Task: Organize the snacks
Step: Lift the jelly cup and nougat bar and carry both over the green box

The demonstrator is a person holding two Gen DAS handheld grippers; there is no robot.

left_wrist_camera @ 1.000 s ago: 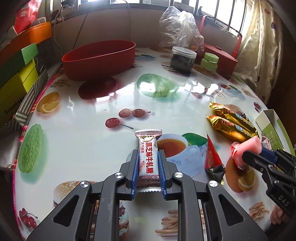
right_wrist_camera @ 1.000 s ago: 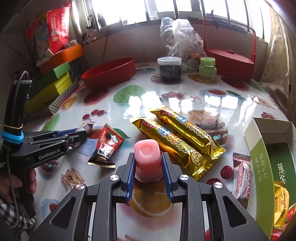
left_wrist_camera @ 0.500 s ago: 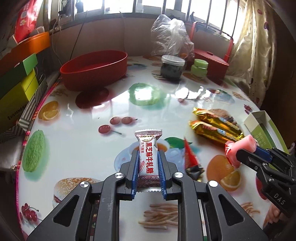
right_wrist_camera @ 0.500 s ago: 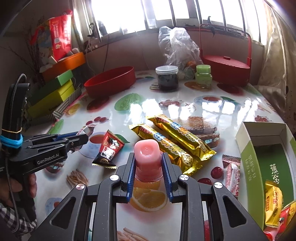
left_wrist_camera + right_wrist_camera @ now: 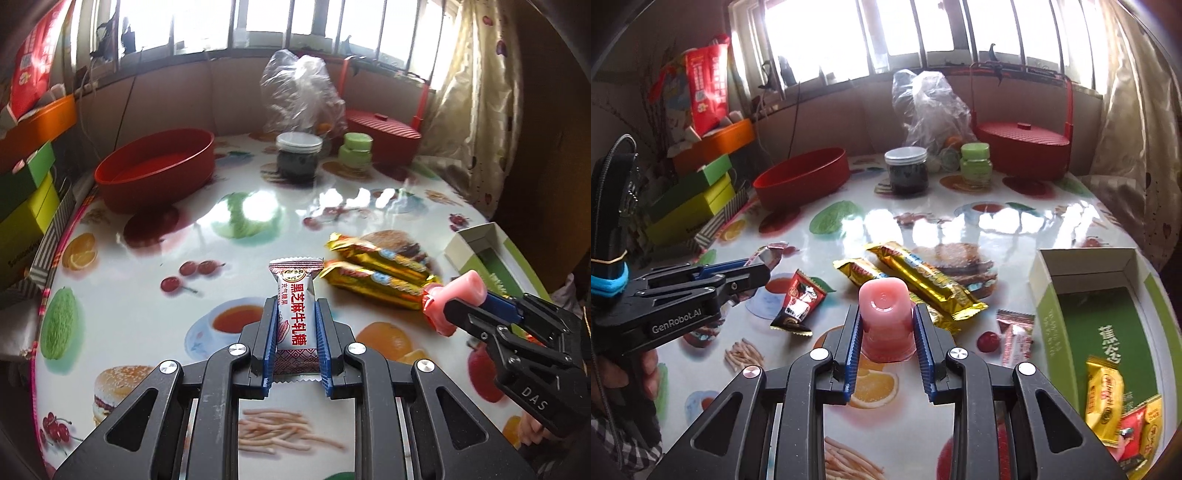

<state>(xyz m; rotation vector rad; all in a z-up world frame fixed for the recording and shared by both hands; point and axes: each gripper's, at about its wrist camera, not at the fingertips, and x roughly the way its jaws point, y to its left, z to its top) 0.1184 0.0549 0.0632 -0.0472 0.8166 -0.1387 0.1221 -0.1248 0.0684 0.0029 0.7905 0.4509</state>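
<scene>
We are holding a nougat [image 5: 293,314] in the left gripper [image 5: 294,325], its jaws closed narrow on the wrapper's sides, and a pink jelly cup [image 5: 884,314] in the right gripper [image 5: 888,332], jaws pressing on the cup's two sides. Both snacks are hanging in the air above the table [image 5: 147,280], over its near part. The green box [image 5: 1104,325], with some snacks inside, is standing at the right edge.

What could go wrong: the wrapper is smooth and thin, so it may be slipping out if we are tilting the gripper more. The jelly cup is soft; too much pressure may be bursting its lid, in our judgement. The two grippers are near each other, so they may be colliding when both are going to the box together.

Both grippers are pointing forward and downward, at a similar slope. The left one is on the left of the gold bars [image 5: 916,280], the right one just in front of them.
</scene>
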